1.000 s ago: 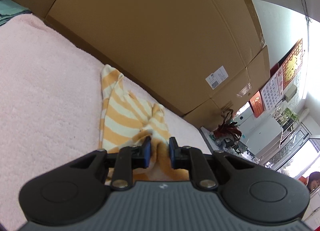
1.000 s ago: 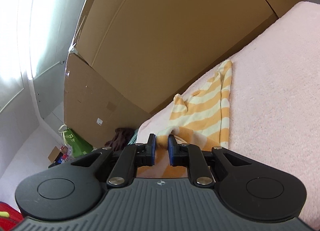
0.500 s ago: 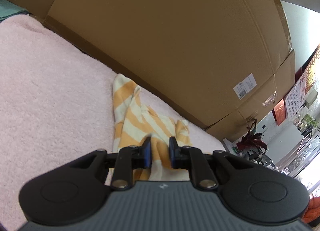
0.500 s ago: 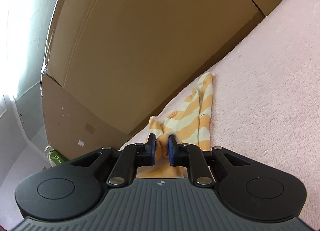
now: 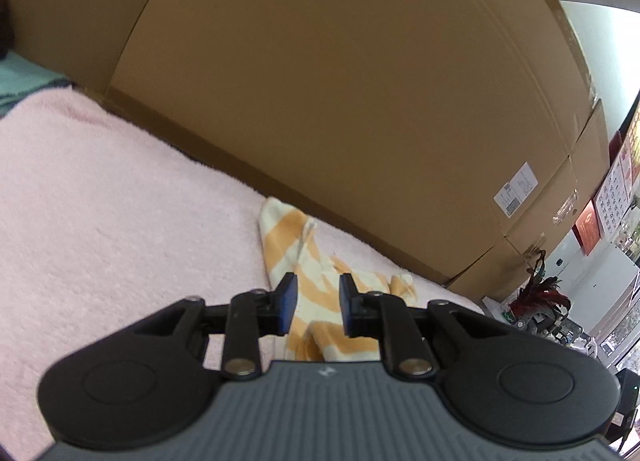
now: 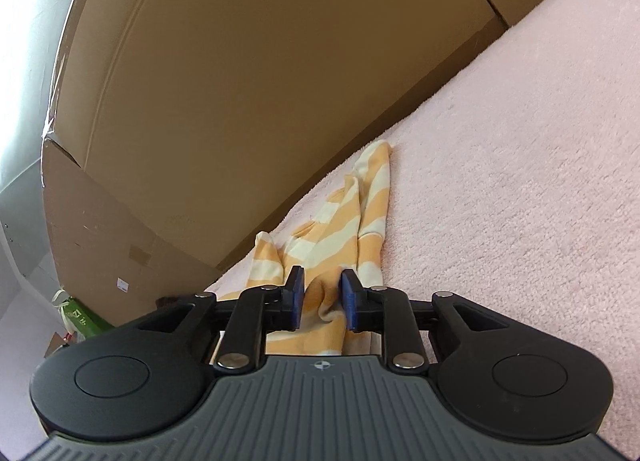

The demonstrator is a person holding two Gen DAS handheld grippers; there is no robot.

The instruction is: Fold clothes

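One garment, striped orange and cream, lies on the pink fleecy surface, close beside the foot of a big cardboard box. It is bunched lengthwise into a narrow band rather than spread flat.

In the left wrist view its long axis runs from the tool at 6 o'clock up toward 11 o'clock, ending in a narrow rounded tip near the box. A second, shorter lobe of the cloth sticks out toward 2 o'clock, just right of the fingers. The left tool has its two blue-padded fingers set a moderate gap apart, with a fold of the garment lying in that gap. Whether the pads touch the cloth cannot be told; the cloth looks loose between them, not pinched.

In the right wrist view the garment runs from the tool at 6 o'clock up toward 1 o'clock, its far tip almost at the box, with a shorter lobe off toward 10 o'clock. The right tool is likewise partly open, and a raised orange fold stands between its two pads; contact on either side is not clear.

Two tools are in view, one per camera. The surface stretches away bare toward 3 o'clock. More boxes stand behind the first. A red plant shows at 3 o'clock in the left view, and a green bag at 8 o'clock in the right.
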